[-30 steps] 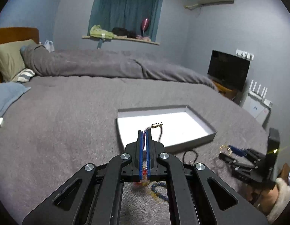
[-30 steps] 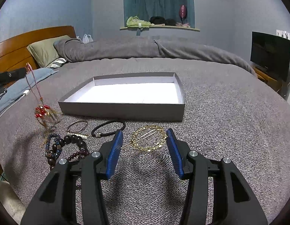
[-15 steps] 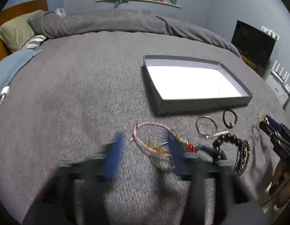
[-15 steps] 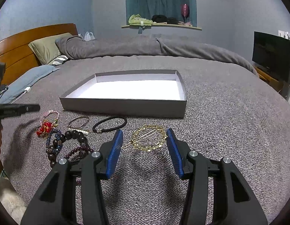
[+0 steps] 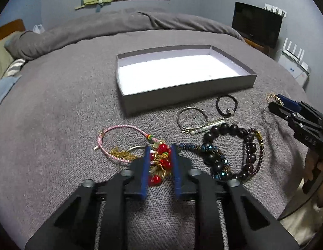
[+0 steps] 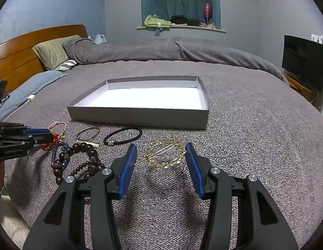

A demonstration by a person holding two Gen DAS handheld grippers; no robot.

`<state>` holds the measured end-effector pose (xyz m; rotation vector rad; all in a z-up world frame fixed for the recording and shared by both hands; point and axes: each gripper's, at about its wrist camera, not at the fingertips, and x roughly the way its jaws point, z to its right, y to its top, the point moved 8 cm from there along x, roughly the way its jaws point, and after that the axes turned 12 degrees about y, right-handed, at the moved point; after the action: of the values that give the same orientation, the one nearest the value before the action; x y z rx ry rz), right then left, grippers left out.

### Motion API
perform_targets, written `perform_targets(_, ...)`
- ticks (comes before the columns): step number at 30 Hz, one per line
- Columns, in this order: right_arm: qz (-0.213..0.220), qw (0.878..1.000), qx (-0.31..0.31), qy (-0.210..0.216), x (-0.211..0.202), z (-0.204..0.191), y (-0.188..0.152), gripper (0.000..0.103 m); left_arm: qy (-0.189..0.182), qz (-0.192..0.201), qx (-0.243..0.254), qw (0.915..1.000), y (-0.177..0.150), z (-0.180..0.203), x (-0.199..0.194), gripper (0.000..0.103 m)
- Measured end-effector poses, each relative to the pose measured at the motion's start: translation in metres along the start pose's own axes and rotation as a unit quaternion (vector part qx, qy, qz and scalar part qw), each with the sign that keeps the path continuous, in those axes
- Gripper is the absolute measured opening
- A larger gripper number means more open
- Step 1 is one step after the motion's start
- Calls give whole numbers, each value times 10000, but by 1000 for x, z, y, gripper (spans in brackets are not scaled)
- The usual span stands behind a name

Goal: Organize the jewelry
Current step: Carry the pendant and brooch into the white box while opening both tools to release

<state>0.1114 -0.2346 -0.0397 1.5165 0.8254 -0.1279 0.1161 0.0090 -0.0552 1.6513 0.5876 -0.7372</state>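
An empty grey tray (image 5: 188, 95) with a white floor lies on the grey bed; it also shows in the right wrist view (image 6: 138, 116). Before it lie a pink cord bracelet (image 5: 119, 131), a silver bangle (image 5: 192, 117), a black hair tie (image 5: 226, 105) and dark bead bracelets (image 5: 230, 145). My left gripper (image 5: 160, 152) is low over the bed, its jaws a little apart on either side of the red-bead gold ornament (image 5: 161, 162). My right gripper (image 6: 161, 152) is open around a gold ring hairpin (image 6: 166, 154) lying on the bed.
A rolled grey duvet (image 6: 161, 50) and pillows (image 6: 50, 52) lie at the far side of the bed. A wooden headboard (image 6: 17, 54) stands left. A TV (image 6: 303, 60) stands on the right. A white charger cable (image 6: 30, 99) lies on a blue cloth.
My left gripper, shut and holding the red-bead ornament up a second ago, has come down, laid the ornament on the bed and opened. My right gripper has stayed put.
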Motion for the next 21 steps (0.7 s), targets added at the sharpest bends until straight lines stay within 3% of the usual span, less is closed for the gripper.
perform_targets(5, 33, 10000, 13, 17, -1, 1, 2, 48, 19, 436, -114, 9990, 14, -7, -29, 6)
perform_targets(13, 49, 10000, 38, 47, -2, 1, 3, 48, -344, 1122, -434, 9921, 53, -17, -94, 5)
perform_targets(16, 92, 9998, 110, 152, -5, 0, 11, 48, -431, 1231, -363, 9908, 63, -12, -107, 5)
perform_targets(21, 261, 9994, 39, 229, -7, -3, 46, 48, -267, 1260, -147, 9916, 82, -7, -108, 5)
